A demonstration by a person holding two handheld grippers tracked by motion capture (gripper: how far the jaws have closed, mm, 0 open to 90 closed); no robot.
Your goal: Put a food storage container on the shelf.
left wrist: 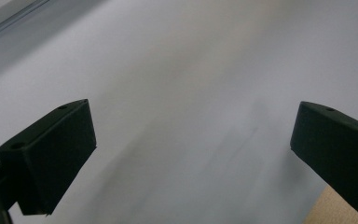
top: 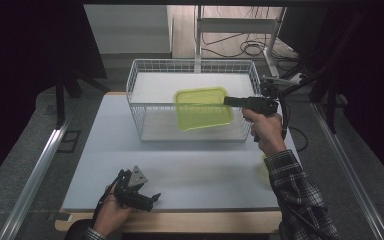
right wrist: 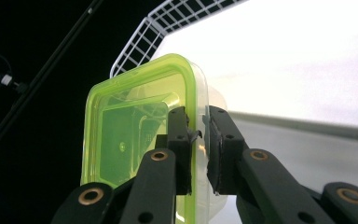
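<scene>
white wire basket (top: pixel 145 100) surrounds the green container (top: pixel 202 108) clamped by right gripper (top: pixel 232 101); left gripper (left wrist: pixel 191 154) gapes over table (top: pixel 195 175)

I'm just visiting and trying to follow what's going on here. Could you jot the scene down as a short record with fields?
held thing: green box, see-through, gripped at its rim
holder: right gripper, jaws shut on the rim
box position: lifted and tilted over the wire basket
basket: white, standing on the table, far side
left gripper: near edge of the table, jaws wide apart, nothing between them
</scene>
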